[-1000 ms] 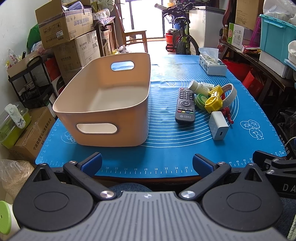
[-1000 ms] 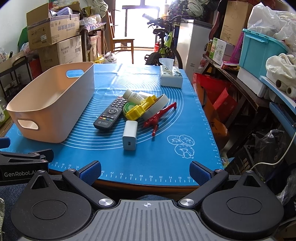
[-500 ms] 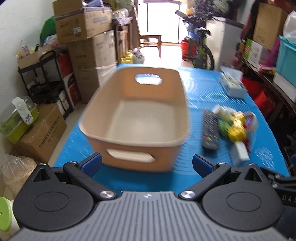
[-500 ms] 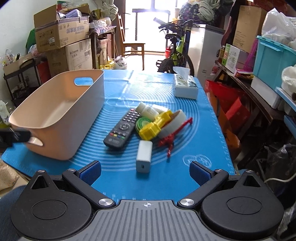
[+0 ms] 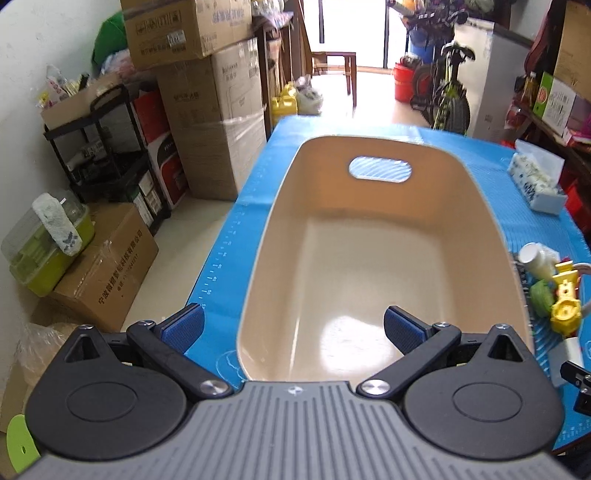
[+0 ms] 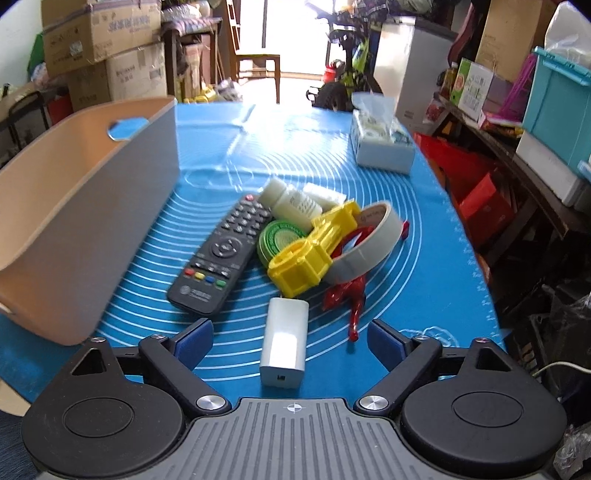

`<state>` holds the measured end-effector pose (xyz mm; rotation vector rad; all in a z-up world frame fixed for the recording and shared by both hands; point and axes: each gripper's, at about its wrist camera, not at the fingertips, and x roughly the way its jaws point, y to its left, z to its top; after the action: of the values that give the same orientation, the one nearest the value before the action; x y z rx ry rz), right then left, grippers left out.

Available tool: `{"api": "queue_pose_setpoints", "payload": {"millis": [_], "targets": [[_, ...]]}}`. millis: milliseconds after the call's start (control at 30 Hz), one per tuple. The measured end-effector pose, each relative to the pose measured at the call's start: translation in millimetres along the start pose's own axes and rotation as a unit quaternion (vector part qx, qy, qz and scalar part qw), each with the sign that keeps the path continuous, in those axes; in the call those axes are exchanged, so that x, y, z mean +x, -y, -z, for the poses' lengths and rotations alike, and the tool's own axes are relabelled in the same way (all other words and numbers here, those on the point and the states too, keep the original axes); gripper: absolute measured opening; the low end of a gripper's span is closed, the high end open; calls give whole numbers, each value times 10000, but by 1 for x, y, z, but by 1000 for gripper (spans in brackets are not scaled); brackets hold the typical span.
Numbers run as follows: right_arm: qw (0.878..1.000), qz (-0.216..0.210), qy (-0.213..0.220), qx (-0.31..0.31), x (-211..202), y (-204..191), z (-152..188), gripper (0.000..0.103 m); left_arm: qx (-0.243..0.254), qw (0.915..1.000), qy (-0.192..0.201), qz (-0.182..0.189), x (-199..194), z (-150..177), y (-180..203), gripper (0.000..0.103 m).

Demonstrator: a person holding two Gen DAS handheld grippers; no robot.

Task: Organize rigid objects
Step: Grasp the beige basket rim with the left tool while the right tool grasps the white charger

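Left tongs (image 5: 293, 328) spread wide, nothing between the blue pads, hanging over the near left corner of the beige bin (image 5: 376, 258): left pad above the blue mat (image 5: 221, 258), right pad above the bin's bare floor. Bin lengthwise on the left part of the counter, handle slot cut in the far wall.

Right tongs (image 6: 290, 341) also spread, jaws just narrowed a little, pads touching nothing. Between them, low on the mat, a white charger block (image 6: 284, 343), lying flat with its port end toward the camera.

Beyond the charger, a tight heap right of the bin:
- black remote control (image 6: 221, 254), angled, coloured buttons at the near end, just beside the bin's side wall
- green disc (image 6: 275, 240), partly under a yellow plastic piece (image 6: 314, 251)
- white bottle (image 6: 290, 203) lying on its side behind the disc, cap toward the remote
- roll of grey tape (image 6: 365, 240), leaning on the yellow piece
- red glossy figure (image 6: 351, 295) sprawled under the tape, one limb reaching toward the right pad

Farther back on the right, well apart from the heap, a tissue box (image 6: 382, 144). Around the counter, stacked cardboard boxes (image 5: 192, 33), a bicycle (image 6: 351, 62), a teal storage crate (image 6: 557, 96).
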<state>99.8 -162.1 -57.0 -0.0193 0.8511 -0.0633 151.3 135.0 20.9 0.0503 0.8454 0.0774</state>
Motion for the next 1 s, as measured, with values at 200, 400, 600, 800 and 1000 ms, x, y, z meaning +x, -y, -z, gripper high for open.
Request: {"api": "queue_pose_setpoints", "payload": {"millis": [200,400,600,800,1000], "targets": [[9998,5,-201,-54,21,-8,-2,80,-158,9988,-454,-9,26,-2,-19,78],[9992,48,-385,-109,31,-14,-1,65,-311,9959,-831,188,43,0,-32,30],[9985,94,-543,78,34,-7,1,37,-354,9944,-957,284,44,3,-36,8],[9984,-8,-529,210,22,-2,-2,36,-389,9941,-937,389,44,1,-40,7],[9981,-477,-374,121,-12,-8,-17,36,-335,9943,-935,382,44,0,-39,7]]}}
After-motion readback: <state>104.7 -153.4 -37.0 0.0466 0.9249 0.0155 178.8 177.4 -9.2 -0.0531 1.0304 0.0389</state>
